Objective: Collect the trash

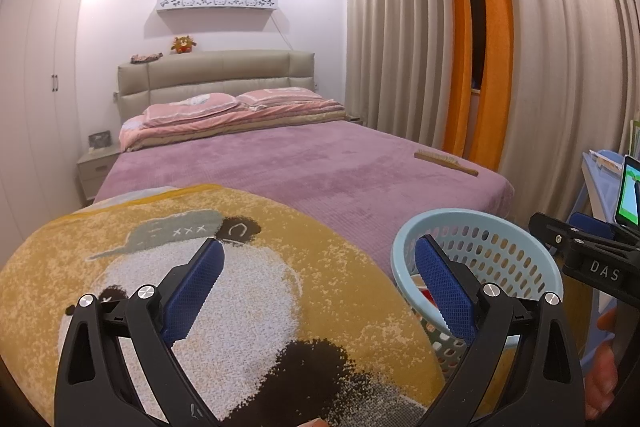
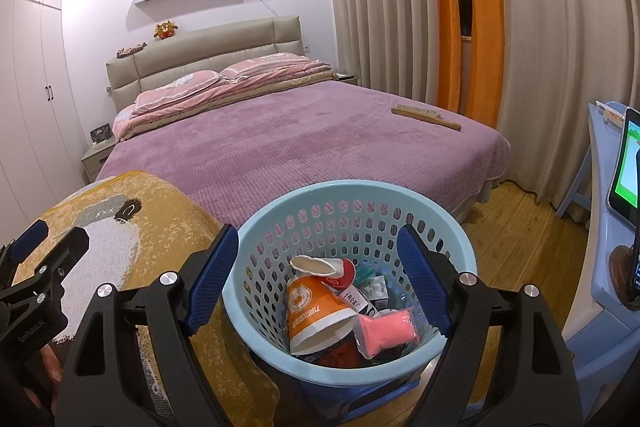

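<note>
A light blue perforated basket (image 2: 280, 211) stands on a blue stool at the foot of the bed; it also shows in the left wrist view (image 1: 520, 227). Inside lie an orange paper cup (image 2: 316, 311), a pink packet (image 2: 386, 333) and small wrappers (image 2: 360, 297). My right gripper (image 2: 316, 263) is open and empty, jaws spread just above the basket's mouth. My left gripper (image 1: 320, 279) is open and empty over the yellow panda blanket (image 1: 240, 307), left of the basket.
A wooden brush (image 2: 426, 117) lies on the purple bedspread (image 2: 280, 139) near its right edge. A light blue desk (image 2: 608, 247) with a phone (image 2: 626, 163) stands at right. Curtains (image 2: 400, 7) hang behind; the floor (image 2: 520, 227) is wood.
</note>
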The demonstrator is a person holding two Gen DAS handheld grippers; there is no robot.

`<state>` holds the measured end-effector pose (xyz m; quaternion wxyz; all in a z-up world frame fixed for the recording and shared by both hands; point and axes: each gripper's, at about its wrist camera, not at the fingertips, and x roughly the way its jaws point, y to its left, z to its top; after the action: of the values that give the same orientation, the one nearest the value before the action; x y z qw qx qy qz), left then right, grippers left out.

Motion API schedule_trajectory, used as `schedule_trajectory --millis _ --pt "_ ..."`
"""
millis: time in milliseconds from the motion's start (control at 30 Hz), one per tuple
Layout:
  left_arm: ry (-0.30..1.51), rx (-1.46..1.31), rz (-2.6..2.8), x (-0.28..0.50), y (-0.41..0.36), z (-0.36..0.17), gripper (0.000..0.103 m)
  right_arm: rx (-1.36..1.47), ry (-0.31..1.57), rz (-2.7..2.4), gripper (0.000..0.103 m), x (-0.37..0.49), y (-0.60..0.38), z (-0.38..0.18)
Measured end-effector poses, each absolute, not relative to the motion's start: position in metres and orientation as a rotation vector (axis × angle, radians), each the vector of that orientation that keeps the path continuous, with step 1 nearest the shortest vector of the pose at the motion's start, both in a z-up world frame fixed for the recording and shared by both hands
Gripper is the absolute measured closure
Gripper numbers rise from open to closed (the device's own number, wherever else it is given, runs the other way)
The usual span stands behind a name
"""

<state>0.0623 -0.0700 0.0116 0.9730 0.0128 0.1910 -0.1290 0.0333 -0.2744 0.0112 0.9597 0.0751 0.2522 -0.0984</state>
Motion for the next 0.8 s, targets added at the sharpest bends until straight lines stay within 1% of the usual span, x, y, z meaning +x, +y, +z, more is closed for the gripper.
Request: schedule_trajectory --millis 367,800 --pt "0.400 0.020 -0.248 0.059 -0.071 0.017 0.009 0.131 0.519 -0.210 0.025 0.030 -0.272 0.018" --pt "0.404 0.012 -0.212 0.024 -0.037 0.042 0.009 0.128 0.520 -0.196 0.025 0.016 -0.257 0.027"
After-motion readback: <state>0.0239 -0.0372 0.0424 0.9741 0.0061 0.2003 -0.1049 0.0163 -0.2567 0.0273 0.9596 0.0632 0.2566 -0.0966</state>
